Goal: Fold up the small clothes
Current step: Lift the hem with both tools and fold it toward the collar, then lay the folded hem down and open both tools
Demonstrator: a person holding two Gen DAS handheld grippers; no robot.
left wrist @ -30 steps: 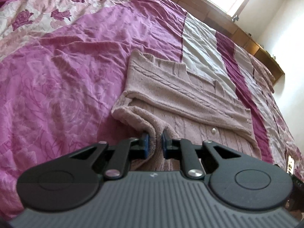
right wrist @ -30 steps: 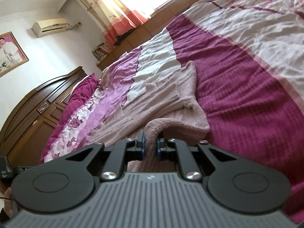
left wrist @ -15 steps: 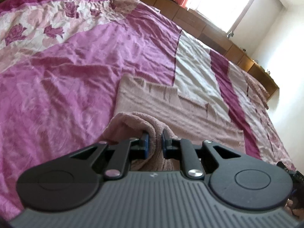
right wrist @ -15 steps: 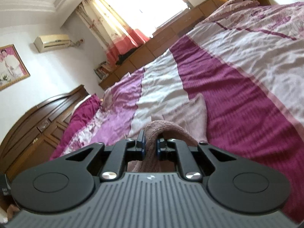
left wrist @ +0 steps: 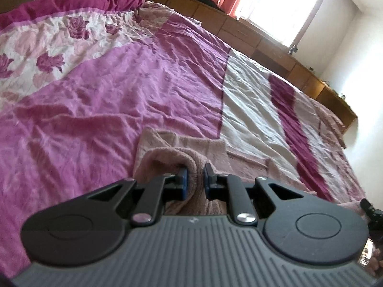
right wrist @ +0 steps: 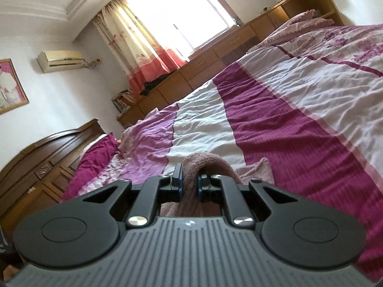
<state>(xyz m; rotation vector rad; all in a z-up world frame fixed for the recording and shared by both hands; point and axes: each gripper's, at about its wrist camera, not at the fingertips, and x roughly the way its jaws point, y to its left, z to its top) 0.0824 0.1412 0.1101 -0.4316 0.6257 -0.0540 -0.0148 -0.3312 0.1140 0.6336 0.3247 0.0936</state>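
A bedroom bed with a pink, white and purple bedspread [left wrist: 100,100] carries one pink knitted sweater [left wrist: 215,150] on its near part. The left gripper [left wrist: 195,181] pinches a thick fold of it. The right gripper [right wrist: 190,181] pinches another fold. The near half of the sweater is hidden behind the two gripper bodies.

**Much of the sweater out of sight**

Left tongs [left wrist: 194,181] bite a fold of the pink sweater [left wrist: 205,148], and the tool body blocks everything nearer. Same on the right: right tongs [right wrist: 189,181] pinch it, the rest hidden below. The wall picture [right wrist: 9,86] is cut off, and the shelf clutter [right wrist: 122,100] is too blurry to name.
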